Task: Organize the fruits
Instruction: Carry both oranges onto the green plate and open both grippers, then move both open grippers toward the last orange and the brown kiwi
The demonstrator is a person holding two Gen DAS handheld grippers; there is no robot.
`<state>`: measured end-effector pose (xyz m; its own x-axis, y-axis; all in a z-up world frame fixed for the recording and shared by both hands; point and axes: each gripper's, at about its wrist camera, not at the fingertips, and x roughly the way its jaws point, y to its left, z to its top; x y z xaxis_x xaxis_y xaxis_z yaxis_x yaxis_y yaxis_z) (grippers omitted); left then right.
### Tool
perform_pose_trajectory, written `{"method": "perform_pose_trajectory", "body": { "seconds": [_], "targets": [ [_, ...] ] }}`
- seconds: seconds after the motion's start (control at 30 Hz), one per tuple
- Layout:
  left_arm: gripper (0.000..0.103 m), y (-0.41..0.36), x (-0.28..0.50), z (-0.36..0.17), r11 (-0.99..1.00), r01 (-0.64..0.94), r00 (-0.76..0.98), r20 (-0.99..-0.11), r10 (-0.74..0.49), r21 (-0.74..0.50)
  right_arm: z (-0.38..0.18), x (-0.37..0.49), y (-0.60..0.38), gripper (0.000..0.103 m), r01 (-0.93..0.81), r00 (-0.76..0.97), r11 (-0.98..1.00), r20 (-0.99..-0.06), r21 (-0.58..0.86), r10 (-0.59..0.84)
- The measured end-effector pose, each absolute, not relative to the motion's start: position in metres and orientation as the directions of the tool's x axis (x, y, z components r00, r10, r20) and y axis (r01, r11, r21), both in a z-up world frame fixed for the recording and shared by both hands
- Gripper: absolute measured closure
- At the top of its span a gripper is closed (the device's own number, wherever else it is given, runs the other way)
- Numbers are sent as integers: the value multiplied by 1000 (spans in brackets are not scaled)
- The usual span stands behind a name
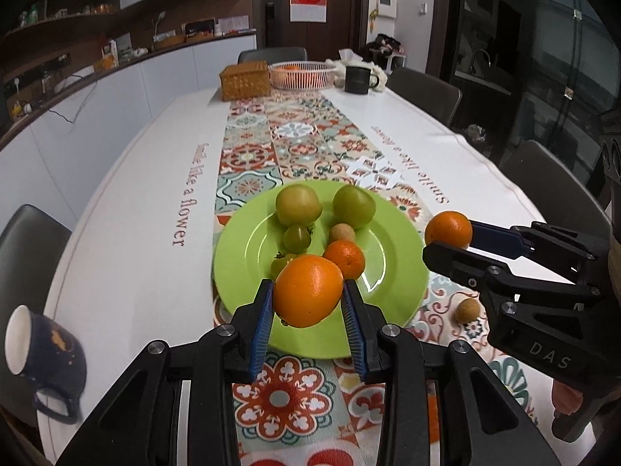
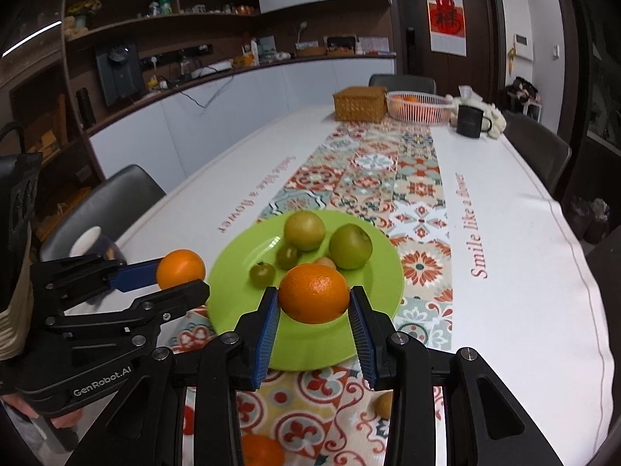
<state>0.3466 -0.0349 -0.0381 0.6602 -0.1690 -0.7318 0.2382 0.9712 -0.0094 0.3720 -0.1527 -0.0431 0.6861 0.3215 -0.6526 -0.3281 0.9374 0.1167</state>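
Two hand-held grippers hover over a table, each carrying an orange toward a green plate (image 1: 248,256).

The left gripper (image 1: 308,303) has its jaws nearly closed, its blue pads pressed on either side of an orange (image 1: 308,291). This fruit is round, bright and finely dimpled. It hangs above the plate's near edge, probably so it can be lowered among the fruit already there.

The right gripper (image 2: 314,312) is clamped the same way on a second orange (image 2: 314,293), also above the near part of the plate. Its skin is glossy, with a small navel mark on top.

Beyond both sets of jaws, on the plate, lie two large green fruits (image 1: 298,206), two small green tomatoes (image 1: 297,239), a pale longan (image 1: 341,233) and another orange (image 1: 345,258). Grouping them there looks like the sorting goal.

To the right of the left jaws, off the plate, a second longan (image 1: 467,310) sits on the patterned runner (image 1: 283,392), not yet collected. Below the right jaws, one more orange (image 2: 262,450) also waits on the runner.
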Motion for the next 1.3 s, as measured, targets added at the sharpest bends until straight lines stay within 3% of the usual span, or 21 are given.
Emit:
{"method": "perform_pose_trajectory", "body": {
  "seconds": [0.57, 0.63, 0.7, 1.03, 1.3],
  "targets": [
    [68, -40, 376, -80, 967, 256, 587, -793, -164, -10, -87, 408, -148, 66, -314, 624, 941, -720, 124, 303],
    [66, -39, 376, -80, 967, 253, 585, -794, -167, -18, -88, 409, -149, 65, -308, 626, 944, -721, 120, 296],
    [62, -38, 374, -77, 968, 249, 592, -789, -165, -16, -87, 408, -150, 56, -298, 633, 947, -718, 120, 290],
    [45, -33, 346, -47, 977, 215, 654, -742, -148, -5, -65, 383, -159, 55, -290, 681, 951, -676, 104, 282],
    [35, -34, 314, -14, 981, 193, 709, -693, -132, 10, -36, 346, -167, 44, -290, 736, 954, -618, 78, 275]
  ]
}}
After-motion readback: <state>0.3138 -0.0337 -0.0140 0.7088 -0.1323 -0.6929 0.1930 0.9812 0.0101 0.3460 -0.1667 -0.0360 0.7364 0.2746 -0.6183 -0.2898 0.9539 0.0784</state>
